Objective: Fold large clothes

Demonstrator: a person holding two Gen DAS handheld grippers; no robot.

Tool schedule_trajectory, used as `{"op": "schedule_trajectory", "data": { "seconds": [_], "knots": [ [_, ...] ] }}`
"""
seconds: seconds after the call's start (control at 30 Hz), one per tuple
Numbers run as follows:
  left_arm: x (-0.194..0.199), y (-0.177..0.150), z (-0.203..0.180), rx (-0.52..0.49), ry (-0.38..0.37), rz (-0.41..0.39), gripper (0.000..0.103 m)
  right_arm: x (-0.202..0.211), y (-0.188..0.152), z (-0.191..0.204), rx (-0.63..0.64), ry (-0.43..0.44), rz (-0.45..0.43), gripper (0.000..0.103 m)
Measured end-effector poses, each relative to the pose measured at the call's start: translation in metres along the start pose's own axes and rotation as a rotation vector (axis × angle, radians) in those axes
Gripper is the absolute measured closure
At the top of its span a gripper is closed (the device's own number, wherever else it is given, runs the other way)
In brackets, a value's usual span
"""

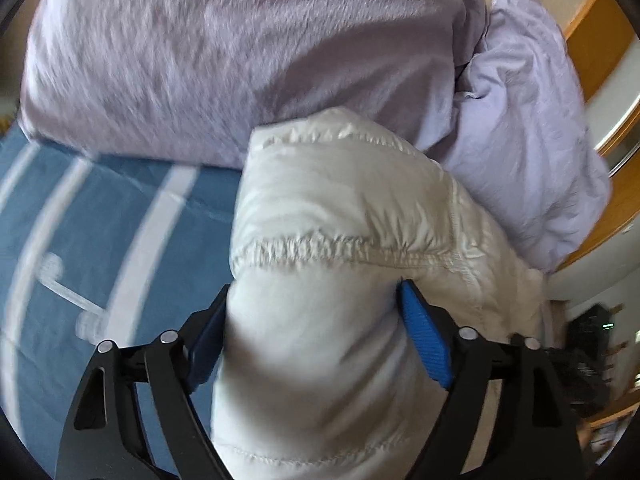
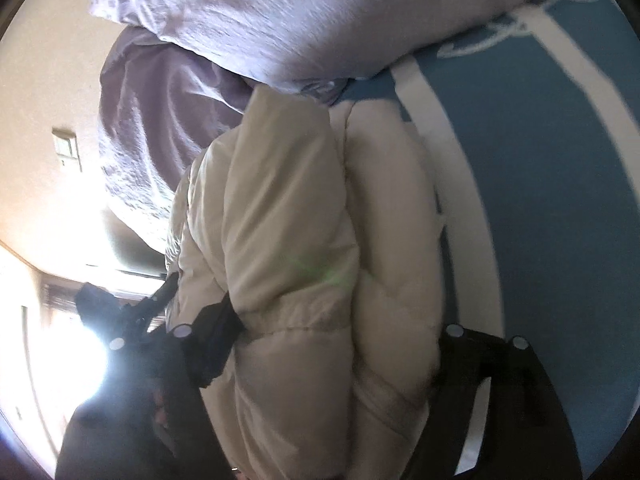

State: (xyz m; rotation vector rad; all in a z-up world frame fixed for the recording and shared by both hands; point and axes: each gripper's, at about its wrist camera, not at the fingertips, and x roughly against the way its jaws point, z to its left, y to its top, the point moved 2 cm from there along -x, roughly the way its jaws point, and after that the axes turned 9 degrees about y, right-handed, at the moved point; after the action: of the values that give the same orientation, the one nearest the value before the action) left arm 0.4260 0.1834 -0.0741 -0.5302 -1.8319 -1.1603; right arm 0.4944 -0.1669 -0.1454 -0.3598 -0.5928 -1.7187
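A white puffer jacket [image 1: 340, 208] is bunched up over a blue bedsheet with white stripes [image 1: 100, 220]. My left gripper [image 1: 316, 312] is clamped around a thick fold of it, the blue pads [image 1: 424, 340] pressing its sides. In the right wrist view the same jacket [image 2: 288, 220] looks cream and folded into thick rolls. My right gripper [image 2: 332, 328] grips a wide bundle of it, the left finger [image 2: 212, 340] pressed into the padding. The right finger is mostly hidden by the jacket.
A lilac duvet [image 1: 240, 52] and a lilac pillow [image 1: 532, 140] lie piled just behind the jacket; the duvet also shows in the right wrist view [image 2: 280, 12]. A wooden bed frame [image 1: 596, 40] runs along the right. The blue sheet [image 2: 560, 160] extends beside the jacket.
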Motion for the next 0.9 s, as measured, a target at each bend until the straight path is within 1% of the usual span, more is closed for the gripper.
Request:
{"op": "schedule_trajectory", "data": {
  "seconds": [0.07,0.13,0.17,0.23,0.27,0.37,0.43,0.5,0.53,0.57,0.6,0.67,0.73,0.77,0.9],
  "knots": [
    [0.009,0.003,-0.006,-0.056,0.071,-0.057,0.018,0.005,0.001,0.006,0.037,-0.046,-0.015,0.027],
    [0.019,0.006,-0.017,-0.126,0.15,-0.126,0.014,0.012,0.002,0.01,0.059,-0.083,-0.039,0.024],
    [0.023,0.007,-0.021,-0.147,0.166,-0.149,0.013,0.014,0.003,0.012,0.065,-0.104,-0.057,0.022],
    [0.031,0.01,-0.031,-0.192,0.193,-0.198,0.009,0.025,0.005,0.017,0.094,-0.162,-0.123,0.019],
    [0.033,0.011,-0.034,-0.203,0.196,-0.21,0.009,0.03,0.006,0.021,0.108,-0.185,-0.157,0.019],
    [0.03,0.015,-0.04,-0.214,0.192,-0.208,0.009,0.04,0.009,0.033,0.158,-0.259,-0.223,0.019],
    [0.021,0.017,-0.046,-0.214,0.196,-0.189,0.009,0.044,0.009,0.046,0.225,-0.304,-0.261,0.019],
    [0.015,0.011,-0.046,-0.215,0.193,-0.168,0.009,0.042,0.008,0.061,0.295,-0.342,-0.283,0.021],
    [0.011,0.01,-0.048,-0.216,0.192,-0.155,0.009,0.037,0.007,0.071,0.345,-0.368,-0.29,0.025],
    [0.005,0.008,-0.049,-0.219,0.192,-0.14,0.009,0.035,0.005,0.076,0.384,-0.385,-0.29,0.03],
    [0.001,0.005,-0.05,-0.219,0.193,-0.133,0.009,0.029,0.003,0.085,0.437,-0.409,-0.284,0.033],
    [-0.005,-0.001,-0.05,-0.219,0.195,-0.136,0.008,0.017,0.001,0.097,0.506,-0.437,-0.274,0.043],
    [-0.009,-0.005,-0.052,-0.23,0.219,-0.144,0.007,0.006,-0.002,0.101,0.551,-0.456,-0.26,0.048],
    [-0.012,-0.007,-0.053,-0.24,0.226,-0.148,0.007,0.0,-0.002,0.102,0.559,-0.461,-0.249,0.05],
    [-0.017,-0.012,-0.053,-0.254,0.231,-0.158,0.007,-0.018,-0.005,0.1,0.574,-0.5,-0.234,0.05]
  ]
}}
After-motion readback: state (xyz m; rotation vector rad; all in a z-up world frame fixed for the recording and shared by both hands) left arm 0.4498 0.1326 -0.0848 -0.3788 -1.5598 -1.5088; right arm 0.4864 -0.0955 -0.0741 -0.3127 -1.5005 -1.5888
